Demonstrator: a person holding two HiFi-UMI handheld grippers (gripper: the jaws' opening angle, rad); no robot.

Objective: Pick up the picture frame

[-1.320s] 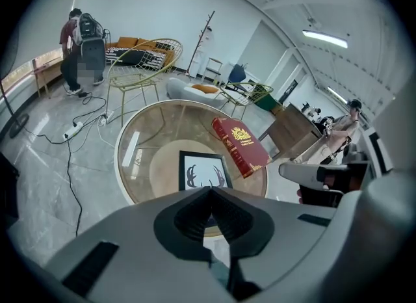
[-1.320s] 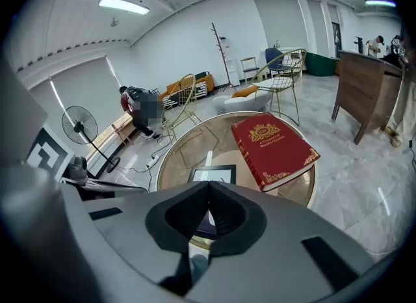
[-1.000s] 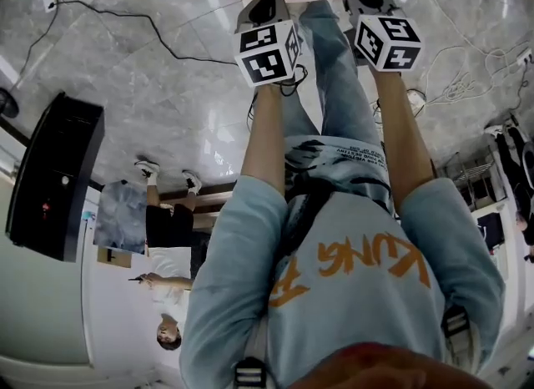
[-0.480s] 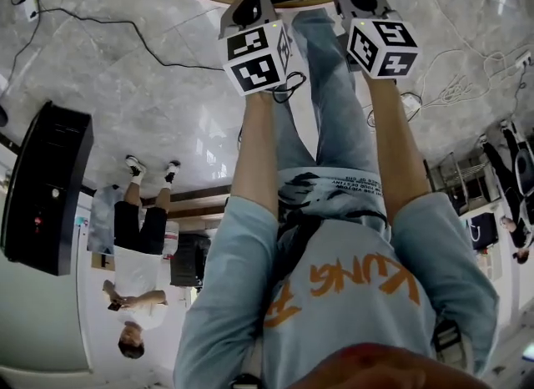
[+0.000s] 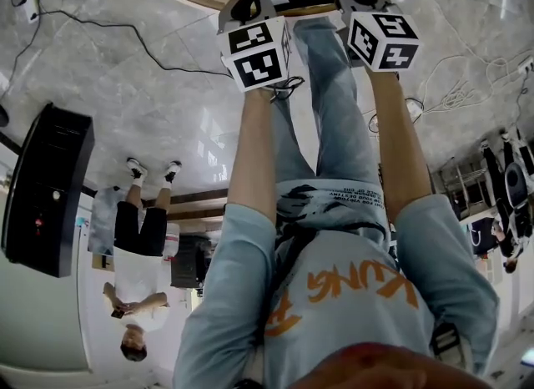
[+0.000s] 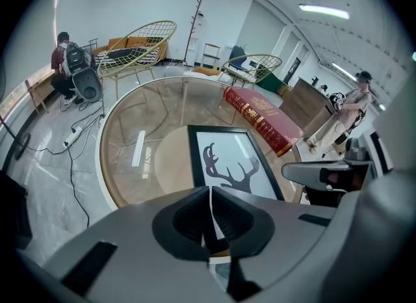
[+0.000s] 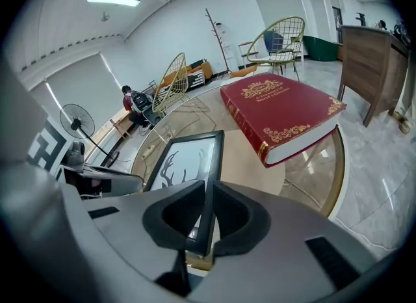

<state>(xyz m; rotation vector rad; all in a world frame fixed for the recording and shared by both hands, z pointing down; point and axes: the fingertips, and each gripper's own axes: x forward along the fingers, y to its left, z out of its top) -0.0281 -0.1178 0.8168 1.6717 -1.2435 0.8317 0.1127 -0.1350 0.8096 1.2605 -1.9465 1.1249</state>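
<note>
- The left claw [image 6: 210, 194] was clenched on the near left edge of the frame [image 6: 231, 162]. Its jaws were almost together, with only a sliver of the black border showing between them.
- The right claw [image 7: 208, 188] grasped the frame's right edge, the border sitting between its pads. Its jaws had just been opening a little, with the frame between them.
- In the head view the left cube [image 5: 257, 52] and right cube [image 5: 382, 38] sat side by side, with the frame between the two claws.
- The frame showed a black antlered deer head on white. Its long sides ran away from the claws, over the tan middle of the round glass tabletop [image 6: 130, 132]. Whether it touched the glass could not be told.
- A red book [image 7: 279, 110] with gold ornament lay on the tabletop, right of the frame and apart from it.
- Beyond the tabletop stood a wire chair [image 6: 136, 48] at the left and a coat stand [image 6: 193, 28] further back.
- A seated person [image 6: 62, 67] was at the far left.
</note>
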